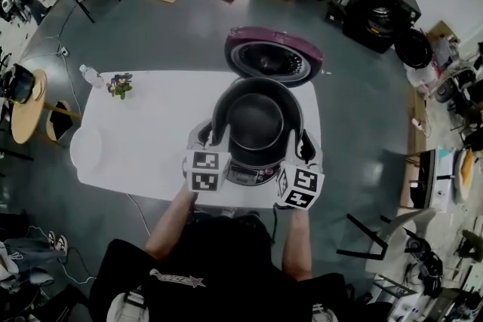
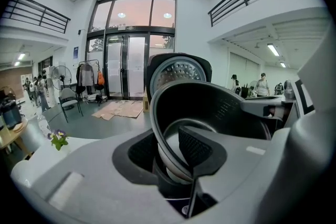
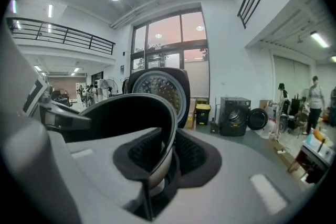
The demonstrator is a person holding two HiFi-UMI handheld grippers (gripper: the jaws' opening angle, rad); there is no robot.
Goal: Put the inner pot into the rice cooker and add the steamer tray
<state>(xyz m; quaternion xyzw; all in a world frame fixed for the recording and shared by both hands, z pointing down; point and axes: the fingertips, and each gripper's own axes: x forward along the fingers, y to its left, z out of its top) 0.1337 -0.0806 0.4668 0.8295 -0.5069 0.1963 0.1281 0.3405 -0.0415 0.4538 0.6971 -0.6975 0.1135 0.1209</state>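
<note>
White table [image 1: 136, 139] carries a round cooker [image 1: 253, 176], domed lid [image 1: 273, 55] open. Smooth dark pot [image 1: 256, 121] sits at its mouth; left gripper [image 2: 173, 152] and right gripper [image 3: 163, 157] each pinch the thin rim between ribbed black fingers [image 2: 197, 147].

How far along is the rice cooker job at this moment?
Done: the lid stands open. In hand: the left gripper and right gripper hold the inner pot by its rim at the rice cooker. Left: seat the pot, then add the steamer tray.
</note>
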